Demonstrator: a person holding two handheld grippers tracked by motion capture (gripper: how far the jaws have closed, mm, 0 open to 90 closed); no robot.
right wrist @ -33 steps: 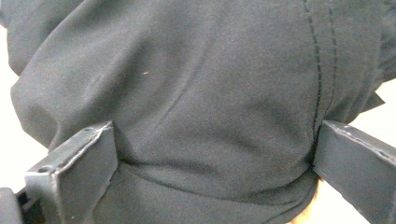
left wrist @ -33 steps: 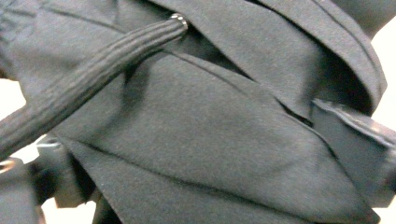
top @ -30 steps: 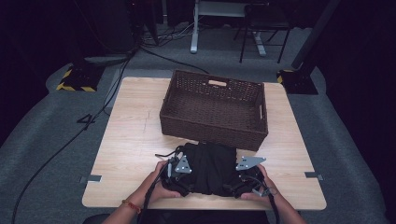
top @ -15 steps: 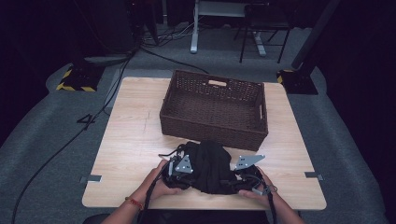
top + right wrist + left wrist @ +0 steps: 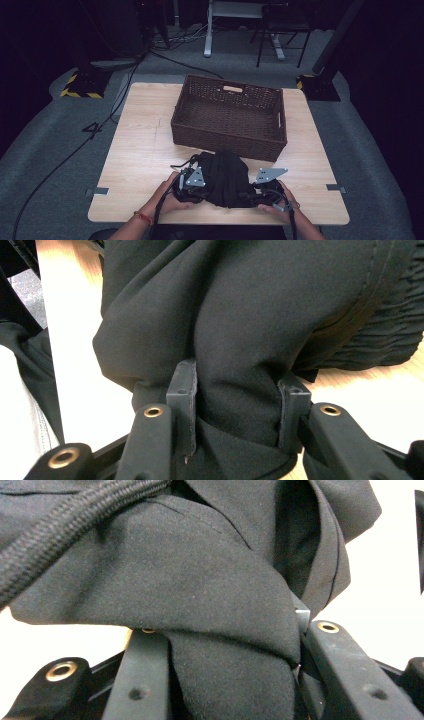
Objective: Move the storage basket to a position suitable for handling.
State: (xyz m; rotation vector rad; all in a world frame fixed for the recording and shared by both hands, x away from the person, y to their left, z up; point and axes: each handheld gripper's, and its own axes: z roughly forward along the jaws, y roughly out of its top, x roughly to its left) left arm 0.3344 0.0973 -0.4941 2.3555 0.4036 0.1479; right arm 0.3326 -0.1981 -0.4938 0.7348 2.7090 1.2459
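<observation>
Both grippers have kept their places at the near edge of the table since the earlier frames, but their jaws have just been closing, and the black garment (image 5: pixel 227 178) now bunches more tightly between the two hands. The left gripper (image 5: pixel 192 181) pinches a thick fold of the cloth (image 5: pixel 225 645), which wraps over and between its jaws; a braided black cord (image 5: pixel 65 525) runs across the top of that view. The right gripper (image 5: pixel 262 192) clamps another fold (image 5: pixel 240 390) squarely between its two pads.

No brand or label can be read; a "4" (image 5: pixel 93 128) is marked on the grey carpet (image 5: pixel 55 165) left of the table. The table (image 5: pixel 145 150) is pale wood, with dark room beyond, cables and chair legs at the back.

The garment is matte black, soft and crumpled, gathered at one edge into fine pleats (image 5: pixel 380 335). It lies heaped on the table's near side, just in front of the dark wicker basket (image 5: pixel 227 142).
</observation>
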